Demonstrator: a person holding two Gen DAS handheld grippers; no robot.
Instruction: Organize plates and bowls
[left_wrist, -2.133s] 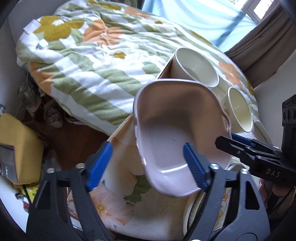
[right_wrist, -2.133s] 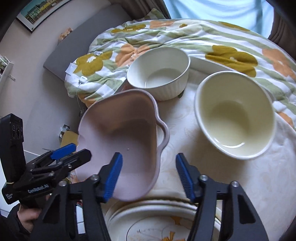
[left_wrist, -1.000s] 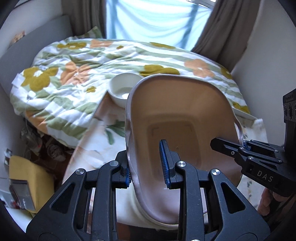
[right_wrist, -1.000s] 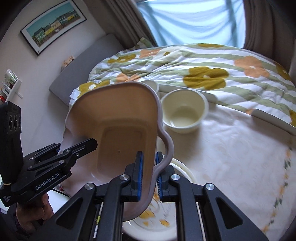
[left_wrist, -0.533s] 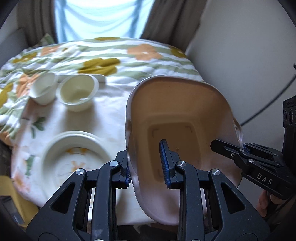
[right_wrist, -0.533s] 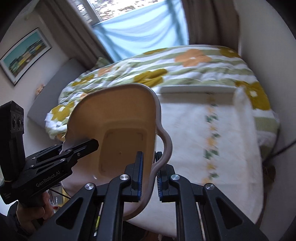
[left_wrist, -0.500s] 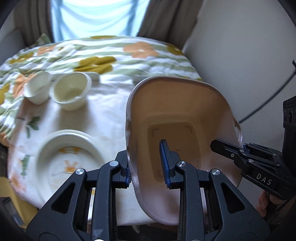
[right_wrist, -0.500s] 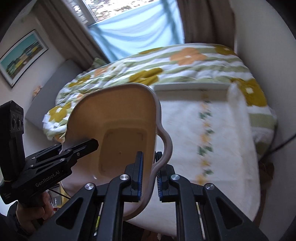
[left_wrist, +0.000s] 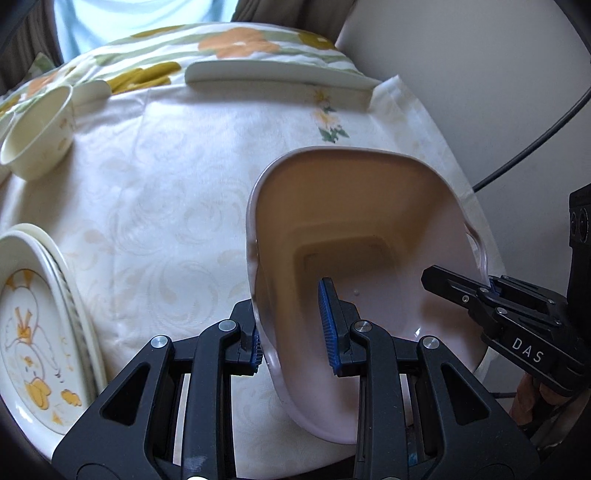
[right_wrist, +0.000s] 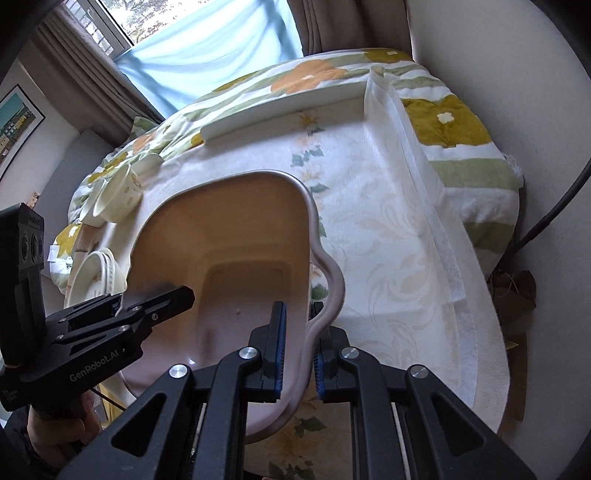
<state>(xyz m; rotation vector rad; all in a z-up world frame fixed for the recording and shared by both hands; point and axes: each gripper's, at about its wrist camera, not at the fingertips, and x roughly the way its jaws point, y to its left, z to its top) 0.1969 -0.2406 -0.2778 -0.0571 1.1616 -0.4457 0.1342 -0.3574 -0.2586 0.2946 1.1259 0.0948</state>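
Both grippers, left and right, stay clamped on the pink baking dish. It has swung away from the stacked plates and bowls, dropping toward bare tablecloth, likely its new spot.

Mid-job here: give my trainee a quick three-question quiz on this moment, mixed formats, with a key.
1. True or false: both grippers are clamped on the pink dish.
2. Multiple choice: the patterned plates in the left wrist view lie (A) inside the pink dish, (B) at the left edge of the tablecloth, (C) on the floor.
3. Fill in: the right gripper pinches the dish at its wavy ____.

Key: 1 true, the left gripper grips the opposite rim; 2 B; 3 handle.
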